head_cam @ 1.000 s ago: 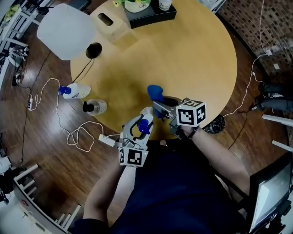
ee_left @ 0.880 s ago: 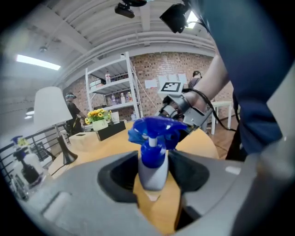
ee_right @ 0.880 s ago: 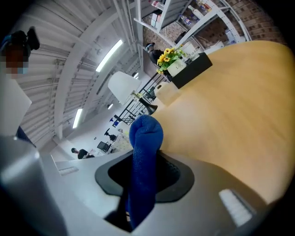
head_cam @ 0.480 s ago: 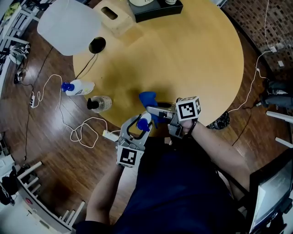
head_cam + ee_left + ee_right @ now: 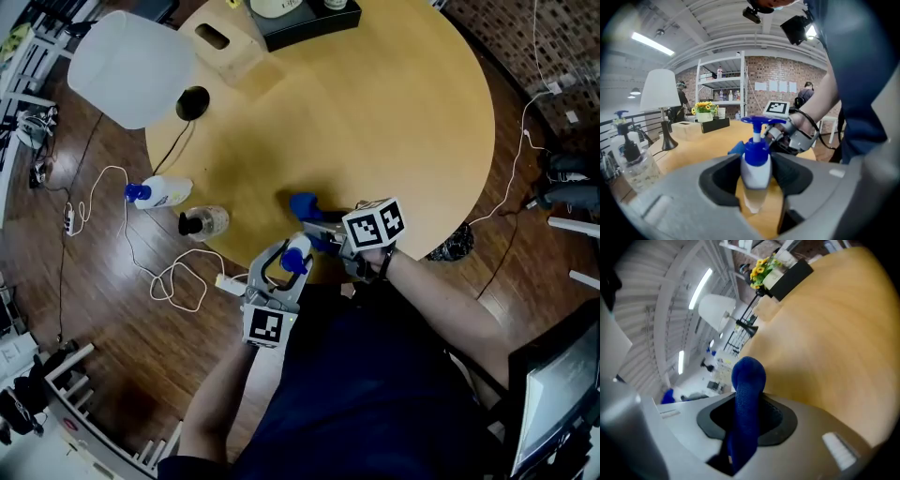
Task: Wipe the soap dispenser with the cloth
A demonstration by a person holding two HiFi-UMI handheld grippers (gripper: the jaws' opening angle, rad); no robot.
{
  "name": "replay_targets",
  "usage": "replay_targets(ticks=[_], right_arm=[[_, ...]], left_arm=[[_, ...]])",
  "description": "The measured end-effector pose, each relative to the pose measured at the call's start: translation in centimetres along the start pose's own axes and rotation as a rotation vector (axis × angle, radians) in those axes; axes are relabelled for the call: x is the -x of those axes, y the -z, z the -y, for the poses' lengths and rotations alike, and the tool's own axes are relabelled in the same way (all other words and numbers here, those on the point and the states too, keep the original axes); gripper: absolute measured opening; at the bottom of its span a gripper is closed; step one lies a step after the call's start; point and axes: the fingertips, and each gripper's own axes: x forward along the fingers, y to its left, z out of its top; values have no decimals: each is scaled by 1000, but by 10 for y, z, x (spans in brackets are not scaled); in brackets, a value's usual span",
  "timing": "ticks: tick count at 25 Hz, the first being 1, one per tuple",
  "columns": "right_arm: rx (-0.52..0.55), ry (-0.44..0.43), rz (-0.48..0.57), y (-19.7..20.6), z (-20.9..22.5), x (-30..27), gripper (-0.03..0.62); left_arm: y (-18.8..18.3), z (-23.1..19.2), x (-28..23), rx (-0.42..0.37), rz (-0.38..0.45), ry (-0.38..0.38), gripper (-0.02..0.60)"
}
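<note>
At the near table edge, left tongs: partly closed, pads pressed on the white body of the soap dispenser. You hold it up over the rim of the table, and its blue pump head is uppermost in the left gripper view.
Just beyond, right tongs: all but shut, clamped on the blue cloth. A folded wad stands out past the tips.
Cloth vs dispenser: the wad sits just behind and beside the pump head. No view confirms contact.
Change over the last second: your right hand has come in toward the dispenser and lower. A second ago the cloth stood farther out over the table, apart from the pump; now the gap is nearly gone.
Unchanged: the left tongs' hold looks the same, with the dispenser in the same place at the rim.
Meaning for the task: the approach looks finished, and I judge that wiping is about to start or is only just starting.
Next move, as judged: drag the wad along the pump and down the body while your left hand holds steady.
Left of the table: two bottles. What they rest on I cannot tell.
Far side: lamp, wooden box and black tray, all well apart from the work.
</note>
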Motion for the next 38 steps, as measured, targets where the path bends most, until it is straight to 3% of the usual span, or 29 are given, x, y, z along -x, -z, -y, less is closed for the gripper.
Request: replay_targets(ticks=[3,6,11,17,19,21,24,27,33,38], right_arm=[[-146,-201,137,-27,-32,17,107],[-171,-279,89,-20,-42,12,106],[-218,-195,18,1,-15,0,106],[-90,26,-121,22,15,-10,106],[-61,62,-141,24,15,-7,107],[-75,20,-70,10,4,3,107],[-157,-163,101,-24,-27,23,107],[-192,-245,74,-17,-35,18,107],[-246,-194,-31,11,-4,-4,107],[-16,21,-143,30,10,-1,107]], left_arm=[[2,0,-1,-2,4,-2,207],[3,1,-1,-7,6,-7,207],[3,2,-2,-22,10,-8,207],[7,-2,-2,-17,-31,-15,207],[8,-1,-2,-8,-28,-14,207],[11,-1,-4,-6,-19,-16,207],[11,-2,-5,-7,-22,-22,207],[12,-3,-5,-6,-36,-33,207],[16,-3,-6,-4,-113,-46,207],[18,-7,-2,48,-217,-140,218]])
